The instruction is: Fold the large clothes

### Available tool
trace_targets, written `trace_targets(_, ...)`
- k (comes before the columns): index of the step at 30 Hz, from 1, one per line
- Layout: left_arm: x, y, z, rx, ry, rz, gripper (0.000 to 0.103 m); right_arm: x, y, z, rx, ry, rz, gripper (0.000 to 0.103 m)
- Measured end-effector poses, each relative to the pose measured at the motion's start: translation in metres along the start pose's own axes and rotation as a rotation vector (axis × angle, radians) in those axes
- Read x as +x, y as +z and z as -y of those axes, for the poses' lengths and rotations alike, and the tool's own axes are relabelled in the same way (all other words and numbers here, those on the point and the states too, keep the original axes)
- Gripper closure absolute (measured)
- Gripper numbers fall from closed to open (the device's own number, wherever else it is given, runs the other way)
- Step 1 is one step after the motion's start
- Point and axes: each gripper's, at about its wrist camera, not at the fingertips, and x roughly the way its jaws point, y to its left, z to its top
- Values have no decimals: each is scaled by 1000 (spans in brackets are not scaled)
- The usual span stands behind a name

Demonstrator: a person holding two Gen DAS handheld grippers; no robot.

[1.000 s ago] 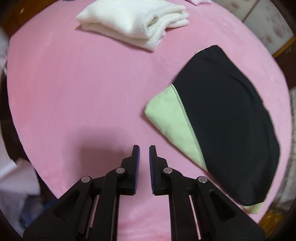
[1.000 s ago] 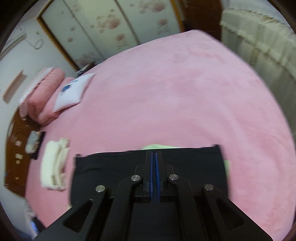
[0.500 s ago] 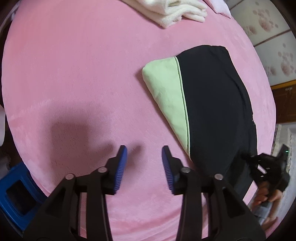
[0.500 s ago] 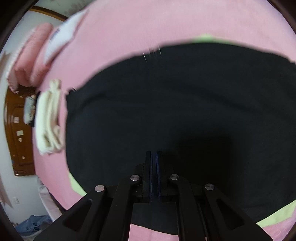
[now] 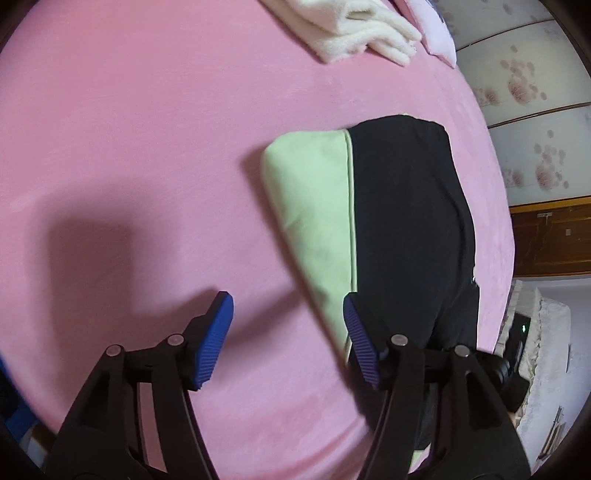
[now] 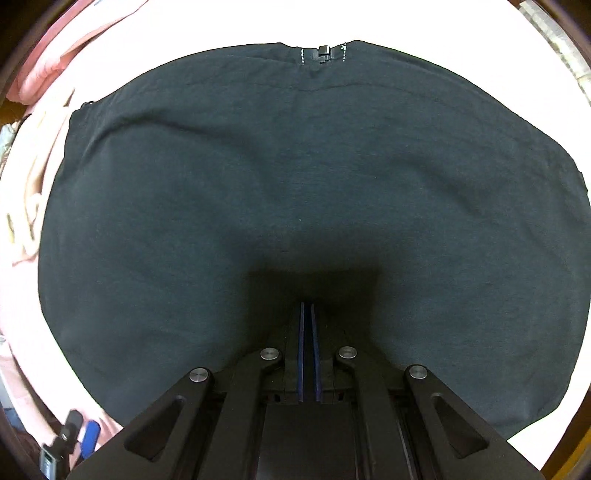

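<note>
Black-and-pale-green folded garment (image 5: 402,229) lay flat on the pink plush bedspread (image 5: 147,147), toward its right edge in the left wrist view.

Your left gripper (image 5: 288,325) had just been opening; its jaws stood well apart with nothing between them, one blue pad (image 5: 360,343) just over the green edge. Your right gripper (image 6: 307,310) was closed, tips low over the black cloth; whether it pinched any fabric I cannot tell, since shadow hid the tips. From there, closing the left jaws too shallowly could have caught only the top layer and pulled the fold apart. The cream folded towel (image 5: 354,33) was cut off at the frame's top, and the garment's near corner sat hidden behind the left gripper's arm.
</note>
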Motion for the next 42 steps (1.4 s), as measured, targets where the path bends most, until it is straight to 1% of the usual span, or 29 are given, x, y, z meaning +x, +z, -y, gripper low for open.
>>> trace_targets(1,5,3,0,-4,-4,7,44,0,0,2,4,-9,1,99)
trace_targets(2,11,6,0,-12,-13,19,42,3,1,-5,7,-12,3,99)
trace_targets(3,17,9,0,-23,-26,38,39,4,0,-2,17,-16,12,99)
trace_targets(4,22,11,-1,-35,-41,52,32,5,0,-7,27,-17,21,99)
trace_targets(5,25,11,-2,-45,-49,61,27,5,-3,-4,40,-17,42,99)
trace_targets(6,27,11,-2,-48,-54,73,26,5,-9,-8,38,-19,58,99)
trace_targets(8,35,13,5,-14,-63,106,20,11,-21,-16,12,-22,104,99)
trace_targets(10,42,15,15,37,-57,126,20,10,-31,-16,-8,-14,143,99)
trace_targets(11,44,15,21,66,-67,135,20,10,-34,-19,-10,-9,152,99)
trace_targets(14,53,19,38,133,-123,141,20,13,-41,-7,-1,17,162,99)
trace_targets(16,61,23,48,162,-135,157,20,14,-41,-8,9,30,161,99)
trace_targets(17,65,25,52,165,-136,164,20,15,-42,-6,14,34,163,99)
trace_targets(18,68,27,56,160,-138,168,20,1,-41,3,18,37,163,99)
trace_targets(19,68,28,57,153,-146,172,20,-2,-43,8,24,41,164,99)
trace_targets(21,75,35,63,129,-192,181,20,-5,-48,18,34,45,165,99)
trace_targets(23,83,41,70,112,-204,185,20,-9,-48,20,35,46,164,99)
trace_targets(25,83,42,71,114,-188,203,20,-14,-44,33,41,52,160,99)
trace_targets(27,84,39,77,123,-162,246,20,-14,-42,38,68,68,159,99)
trace_targets(28,82,36,79,122,-148,269,27,-14,-41,40,76,70,159,99)
trace_targets(29,80,34,79,117,-130,283,38,-9,-39,41,81,68,158,99)
trace_targets(30,78,33,80,113,-114,297,44,-9,-40,42,83,61,157,99)
trace_targets(31,74,32,78,114,-114,302,54,-10,-40,42,81,54,158,99)
trace_targets(32,71,32,78,117,-117,301,59,-10,-40,42,77,45,158,99)
trace_targets(33,69,34,77,120,-121,301,61,-10,-41,42,76,39,159,99)
trace_targets(35,59,34,79,129,-137,308,78,-12,-42,43,75,23,159,99)
trace_targets(37,51,33,83,156,-147,312,88,-11,-44,43,73,8,161,99)
trace_targets(38,46,33,88,190,-148,312,90,-11,-44,43,73,1,163,99)
trace_targets(40,34,31,100,268,-123,302,90,-12,-45,43,78,-8,166,99)
trace_targets(42,25,32,107,318,-116,291,90,-13,-46,43,92,-10,178,99)
